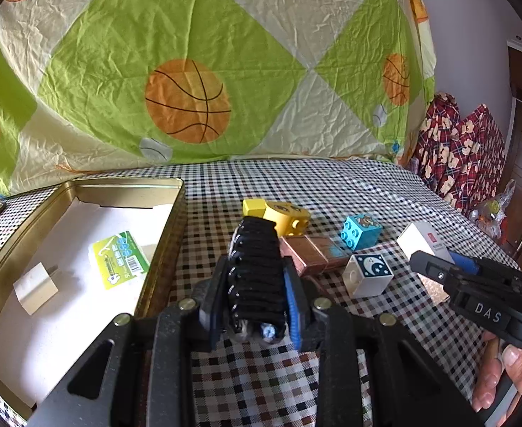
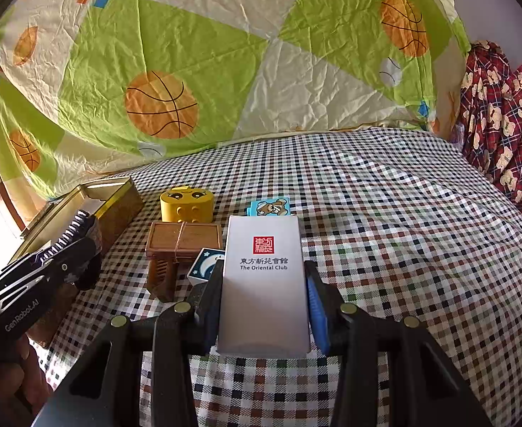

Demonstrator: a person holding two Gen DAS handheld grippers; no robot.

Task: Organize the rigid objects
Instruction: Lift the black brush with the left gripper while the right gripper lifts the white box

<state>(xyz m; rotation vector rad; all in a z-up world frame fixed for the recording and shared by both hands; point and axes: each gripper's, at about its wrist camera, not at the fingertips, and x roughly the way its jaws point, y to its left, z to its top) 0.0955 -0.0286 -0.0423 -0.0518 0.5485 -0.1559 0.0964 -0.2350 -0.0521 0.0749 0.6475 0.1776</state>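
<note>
Grip status: your left gripper (image 1: 254,284) has its fingers clamped on a black ribbed comb-like object (image 1: 257,267), held lengthwise between the pads, its far end pointing at the yellow block. Your right gripper (image 2: 264,306) has its fingers clamped on a white box (image 2: 264,284) printed "The Oriental Club", pads pressing both long sides, logo face up.

Both held items look lifted off the checked cloth (image 2: 385,231); contact underneath you can't confirm from these views.

On the cloth, between and ahead of your grippers:
- yellow block with a face (image 2: 186,206), farthest back
- brown wooden box (image 2: 184,240) just in front of it, a tie wrapped around it
- blue block with a bear picture (image 1: 360,231), mostly hidden behind the white box in the right wrist view
- white cube with a moon and stars on top (image 1: 367,274), just beside the wooden box, nearest you

Gold tin (image 1: 161,256) sits on your left, open. Inside on a white liner: green-and-white packet (image 1: 120,263) and small white cube-shaped item (image 1: 35,288), well apart from each other.

Basketball-print sheet (image 1: 190,71) hangs behind everything. Red plaid bear-print fabric (image 1: 456,149) is piled at the far right. Your right hand (image 1: 499,373) shows at the lower right edge of the left wrist view.
</note>
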